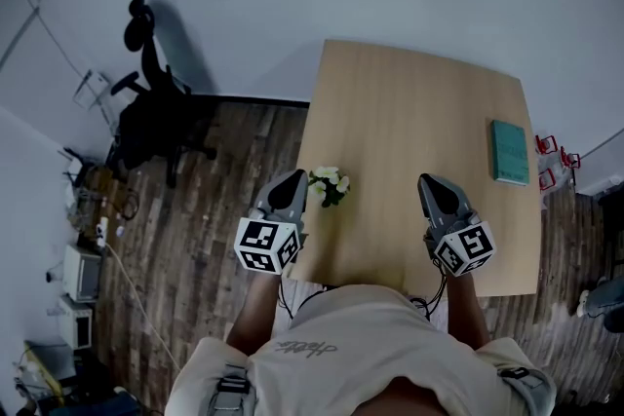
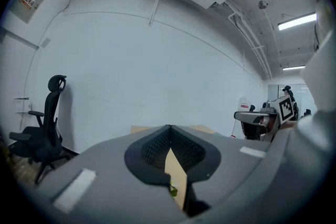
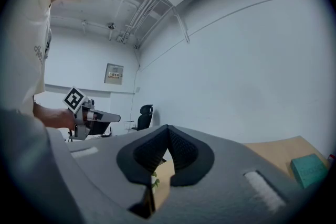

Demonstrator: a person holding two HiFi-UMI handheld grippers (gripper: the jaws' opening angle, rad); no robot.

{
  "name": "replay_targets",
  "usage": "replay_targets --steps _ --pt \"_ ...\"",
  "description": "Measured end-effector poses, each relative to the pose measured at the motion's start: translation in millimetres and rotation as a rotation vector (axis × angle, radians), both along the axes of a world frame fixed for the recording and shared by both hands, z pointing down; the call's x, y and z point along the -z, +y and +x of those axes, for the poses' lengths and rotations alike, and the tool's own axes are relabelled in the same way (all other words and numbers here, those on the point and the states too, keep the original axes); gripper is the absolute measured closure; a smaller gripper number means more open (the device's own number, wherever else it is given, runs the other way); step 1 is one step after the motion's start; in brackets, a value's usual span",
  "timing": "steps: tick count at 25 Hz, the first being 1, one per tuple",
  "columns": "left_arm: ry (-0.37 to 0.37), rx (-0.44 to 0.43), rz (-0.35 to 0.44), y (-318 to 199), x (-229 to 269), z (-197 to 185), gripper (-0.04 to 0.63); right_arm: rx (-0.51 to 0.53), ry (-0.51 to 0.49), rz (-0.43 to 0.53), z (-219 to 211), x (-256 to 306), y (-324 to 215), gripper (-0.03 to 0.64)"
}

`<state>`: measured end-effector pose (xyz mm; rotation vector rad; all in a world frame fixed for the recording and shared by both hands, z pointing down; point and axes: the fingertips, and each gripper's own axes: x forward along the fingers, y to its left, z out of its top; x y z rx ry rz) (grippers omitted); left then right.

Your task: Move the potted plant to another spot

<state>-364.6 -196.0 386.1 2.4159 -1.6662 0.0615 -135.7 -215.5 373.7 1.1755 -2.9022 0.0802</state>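
Note:
A small potted plant (image 1: 328, 186) with white flowers and green leaves stands near the left edge of the wooden table (image 1: 409, 122). My left gripper (image 1: 292, 178) hovers just left of it, off the table's edge, with its jaws shut and nothing in them. My right gripper (image 1: 432, 180) is held over the table's near right part, also shut and empty. In the left gripper view (image 2: 170, 126) only a green scrap of the plant (image 2: 172, 190) shows through the slit under the closed tips. The right gripper view (image 3: 167, 126) shows a few leaves (image 3: 155, 182) the same way.
A teal book (image 1: 509, 151) lies near the table's right edge. A black office chair (image 1: 156, 102) stands on the wood floor to the left, with boxes and cables by the left wall. A white wall lies beyond the table's far edge.

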Motion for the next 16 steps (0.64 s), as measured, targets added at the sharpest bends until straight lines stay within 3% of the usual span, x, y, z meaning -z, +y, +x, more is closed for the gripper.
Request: replay_targets --steps 9,16 --pt "-0.024 0.006 0.025 -6 14 -1 0.577 0.047 0.023 0.001 -17 -9 3 0.615" --pt "-0.035 -0.013 0.044 -8 22 3 0.577 0.019 -0.003 -0.008 -8 -9 1 0.615"
